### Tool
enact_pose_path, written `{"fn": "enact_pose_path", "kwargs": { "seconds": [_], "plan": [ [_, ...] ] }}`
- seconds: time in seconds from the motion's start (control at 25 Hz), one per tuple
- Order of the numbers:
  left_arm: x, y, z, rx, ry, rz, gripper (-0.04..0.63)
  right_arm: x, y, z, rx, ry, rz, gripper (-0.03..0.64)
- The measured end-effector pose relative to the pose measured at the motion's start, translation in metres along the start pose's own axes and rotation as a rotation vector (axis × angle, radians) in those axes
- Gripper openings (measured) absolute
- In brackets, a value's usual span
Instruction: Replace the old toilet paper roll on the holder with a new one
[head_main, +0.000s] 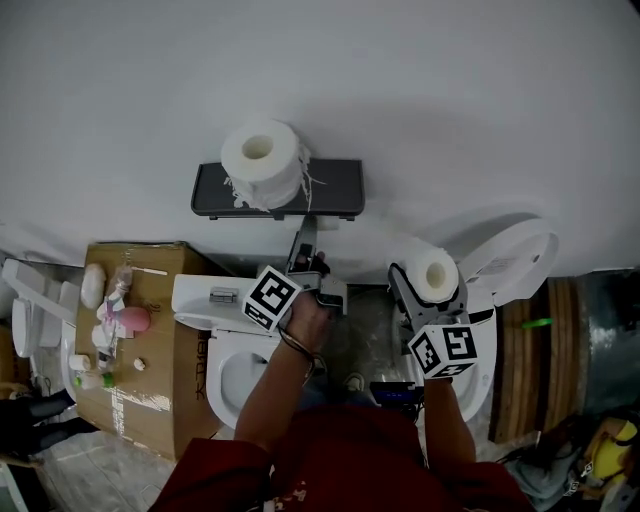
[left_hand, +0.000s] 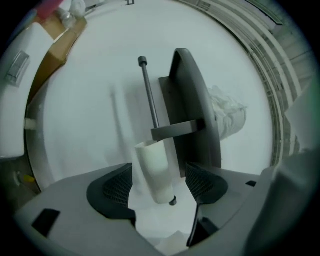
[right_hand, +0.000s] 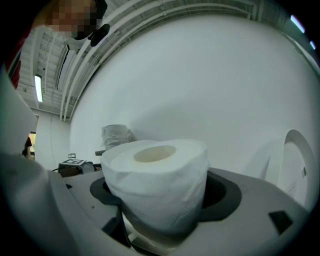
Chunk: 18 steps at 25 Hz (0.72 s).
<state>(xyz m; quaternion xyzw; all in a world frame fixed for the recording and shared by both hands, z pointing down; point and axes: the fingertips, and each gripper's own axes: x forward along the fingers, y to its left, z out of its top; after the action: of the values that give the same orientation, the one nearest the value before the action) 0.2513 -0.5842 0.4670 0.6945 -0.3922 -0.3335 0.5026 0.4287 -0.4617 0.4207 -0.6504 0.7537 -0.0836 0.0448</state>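
My left claw (left_hand: 160, 186) is spread wide, reaching level at the holder (left_hand: 192, 100), which is fixed to the white wall (head_main: 450, 100). Between its two dark ribbed pads (left_hand: 118, 187) sits the empty tube (left_hand: 152, 160), pale and bare, threaded on the end of the holder's thin rod (left_hand: 149, 95). Neither pad presses on the tube; there is a gap on either side of it. Because my left claw is rolled over, the holder's dark shelf stands on edge in the left gripper view. On top of that shelf, in the head view, stands a ragged roll (head_main: 262, 160) with torn strands hanging over the shelf's front edge. My right claw (right_hand: 162, 192) is pinching the new roll (right_hand: 156, 170) by its sides, with the roll's hollow core facing up. It holds the roll below the holder and off to its right, well apart from the rod. Further below the holder is the toilet (head_main: 215, 365), and down to the holder's left is a cardboard box (head_main: 160, 300) with small things lying on it that are too small to name.
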Motion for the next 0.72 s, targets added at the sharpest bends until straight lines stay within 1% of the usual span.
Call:
{"fn": "enact_pose_path", "kwargs": {
  "seconds": [0.12, 0.24, 0.32, 0.36, 0.44, 0.48, 0.6, 0.72],
  "plan": [
    [0.014, 0.008, 0.007, -0.074, -0.032, -0.002, 0.334, 0.000, -0.004, -0.001, -0.003, 0.006, -0.015, 0.422],
    [0.023, 0.008, 0.007, -0.108, -0.034, -0.009, 0.334, 0.000, -0.009, 0.000, -0.007, 0.006, -0.029, 0.422],
    [0.027, 0.008, 0.005, -0.114, -0.032, -0.007, 0.333, 0.002, -0.012, 0.000, -0.007, 0.005, -0.035, 0.422],
    [0.028, 0.009, 0.005, -0.113, -0.033, -0.002, 0.316, 0.003, -0.013, 0.000, -0.007, 0.005, -0.037, 0.422],
    [0.029, 0.010, 0.004, -0.111, -0.035, 0.005, 0.245, 0.004, -0.013, -0.001, -0.005, 0.006, -0.040, 0.422],
    [0.030, 0.010, 0.004, -0.108, -0.034, 0.003, 0.233, 0.005, -0.014, -0.001, -0.003, 0.005, -0.042, 0.422],
    [0.032, 0.007, 0.002, -0.108, -0.027, -0.005, 0.222, 0.007, -0.014, -0.001, -0.001, 0.001, -0.045, 0.422],
    [0.035, 0.005, -0.007, -0.125, -0.009, -0.013, 0.222, 0.007, -0.018, 0.001, 0.000, -0.004, -0.052, 0.422]
  ]
}}
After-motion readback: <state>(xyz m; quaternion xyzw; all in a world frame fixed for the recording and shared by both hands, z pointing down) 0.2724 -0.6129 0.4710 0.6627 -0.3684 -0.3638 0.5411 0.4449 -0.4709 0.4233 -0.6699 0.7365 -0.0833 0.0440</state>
